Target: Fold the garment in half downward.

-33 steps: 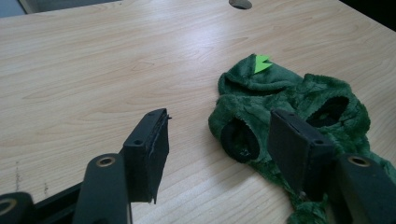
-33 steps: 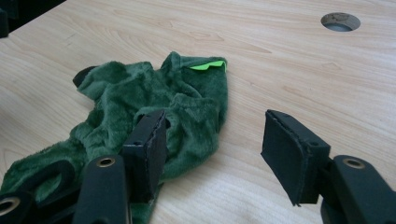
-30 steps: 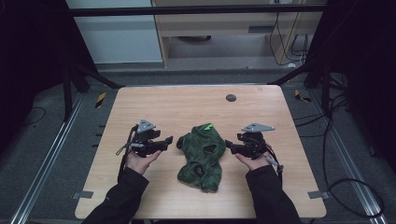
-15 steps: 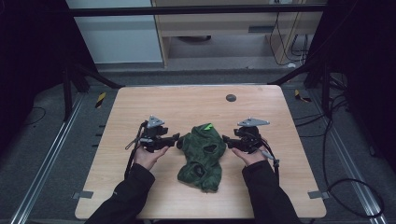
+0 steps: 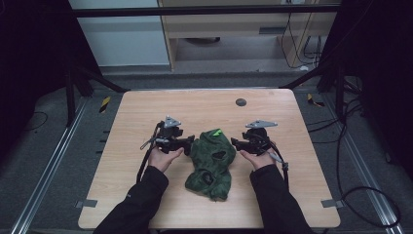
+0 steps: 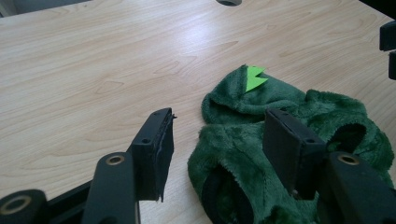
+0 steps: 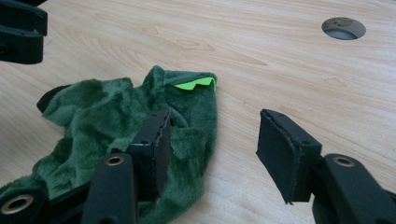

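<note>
Garment point(image 5: 212, 163) mid-table point(image 5: 146, 112), btwn left gripper point(image 5: 191, 142) & right gripper point(image 5: 234, 143); hole point(image 5: 240, 102) behind.

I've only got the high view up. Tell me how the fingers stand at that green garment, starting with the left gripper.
Observer: In the left gripper view, the left gripper is open, its fingers astride the edge of the green plush garment; one is over bare wood, the other over the fabric.
Operator: Now the right one.
Observer: The right gripper is open too. One finger is over the garment's edge, the other over bare table.
Operator: Describe that bright spot on the cloth.
Observer: It is a lime-green jagged tab at a folded peak of the garment, on the far end from the person.
Operator: Report any openings in the fabric.
Observer: The left gripper view shows a dark round opening right by its fingers.
</note>
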`<state>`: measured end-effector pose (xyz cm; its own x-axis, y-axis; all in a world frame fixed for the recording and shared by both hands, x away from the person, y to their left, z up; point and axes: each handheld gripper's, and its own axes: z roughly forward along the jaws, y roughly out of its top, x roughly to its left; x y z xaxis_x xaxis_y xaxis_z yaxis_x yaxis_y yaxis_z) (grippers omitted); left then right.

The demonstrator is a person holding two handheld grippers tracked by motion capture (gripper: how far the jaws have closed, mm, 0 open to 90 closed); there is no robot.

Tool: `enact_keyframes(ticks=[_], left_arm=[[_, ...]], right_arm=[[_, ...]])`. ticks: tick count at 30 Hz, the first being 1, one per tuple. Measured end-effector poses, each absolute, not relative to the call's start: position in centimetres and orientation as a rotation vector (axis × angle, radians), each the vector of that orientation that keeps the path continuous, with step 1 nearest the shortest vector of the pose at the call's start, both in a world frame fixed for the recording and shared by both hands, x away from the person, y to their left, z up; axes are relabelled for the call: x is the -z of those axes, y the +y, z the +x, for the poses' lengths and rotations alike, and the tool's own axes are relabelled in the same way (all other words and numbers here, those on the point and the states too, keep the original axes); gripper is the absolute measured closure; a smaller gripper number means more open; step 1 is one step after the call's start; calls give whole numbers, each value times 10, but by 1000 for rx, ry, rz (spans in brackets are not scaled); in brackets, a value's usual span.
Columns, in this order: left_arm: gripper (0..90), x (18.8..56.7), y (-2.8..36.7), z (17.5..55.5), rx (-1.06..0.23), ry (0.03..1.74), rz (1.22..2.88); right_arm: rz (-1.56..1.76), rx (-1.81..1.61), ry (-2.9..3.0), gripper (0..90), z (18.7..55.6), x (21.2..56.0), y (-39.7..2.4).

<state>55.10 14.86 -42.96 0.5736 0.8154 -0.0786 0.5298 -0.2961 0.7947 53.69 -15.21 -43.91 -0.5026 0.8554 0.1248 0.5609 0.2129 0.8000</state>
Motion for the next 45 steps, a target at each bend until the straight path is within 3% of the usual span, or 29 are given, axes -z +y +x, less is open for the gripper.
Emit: enact_keyframes(ticks=[29,45], left_arm=[[507,471,134,581,-365,1145,2084],[643,488,131,585,-295,1189,2138]], right_arm=[[1377,-1139,2219,497,561,462,-138],[1385,-1038,2323,587,565,482,-127]])
